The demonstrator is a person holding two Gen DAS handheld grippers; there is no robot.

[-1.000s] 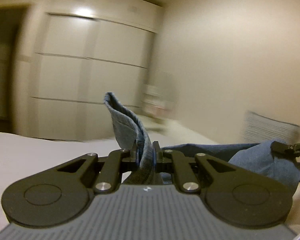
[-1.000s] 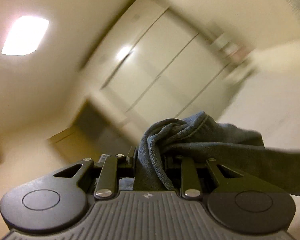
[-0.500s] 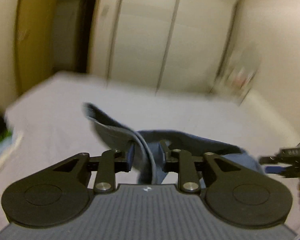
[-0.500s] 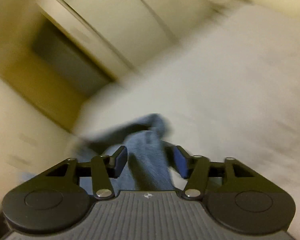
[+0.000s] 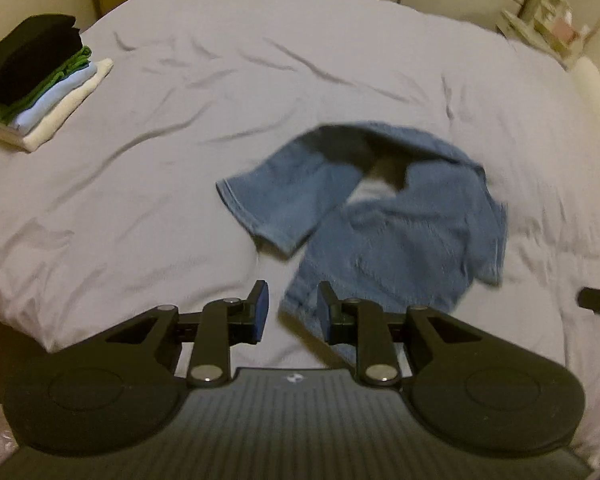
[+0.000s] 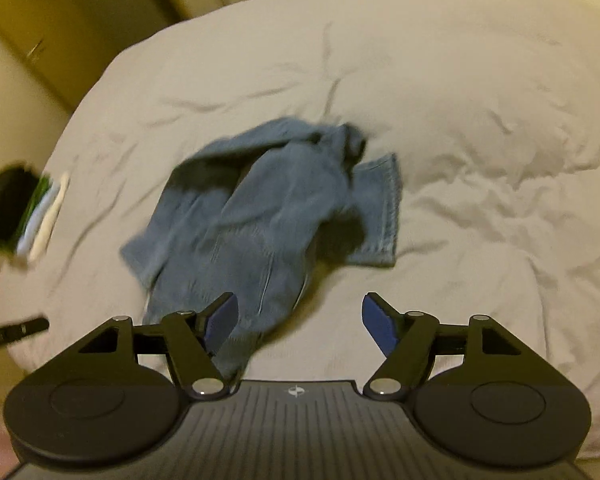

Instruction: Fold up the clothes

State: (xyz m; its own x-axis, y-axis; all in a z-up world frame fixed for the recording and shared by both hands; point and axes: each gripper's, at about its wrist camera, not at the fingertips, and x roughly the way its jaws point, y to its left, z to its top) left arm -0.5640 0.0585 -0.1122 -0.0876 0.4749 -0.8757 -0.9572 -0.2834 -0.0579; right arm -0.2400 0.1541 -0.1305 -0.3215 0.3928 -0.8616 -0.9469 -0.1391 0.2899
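On the pale bed sheet (image 5: 148,184), as the left wrist view shows it, a blue garment (image 5: 384,216) lies crumpled, one sleeve or leg flung out toward the left and the body bunched, with a gap of sheet showing through its middle. The left gripper (image 5: 290,308) hangs above the garment's near edge; its jaws have just been opening and stand narrowly apart, with cloth visible past them but no pad pressing on it. A stack of folded clothes (image 5: 40,80) sits at the far left corner of the bed, well apart from the garment.

From the right wrist view, the same garment (image 6: 260,208) lies in a heap near the middle of the bed, a hemmed end (image 6: 384,208) sticking out to the right. The right gripper (image 6: 300,320) has just been opening too, and its jaws stand wide with nothing held.

The garment looks freshly dropped for spreading, so folding proper has not begun. The next move probably calls for picking two corners or hems and pulling them apart to flatten the cloth.
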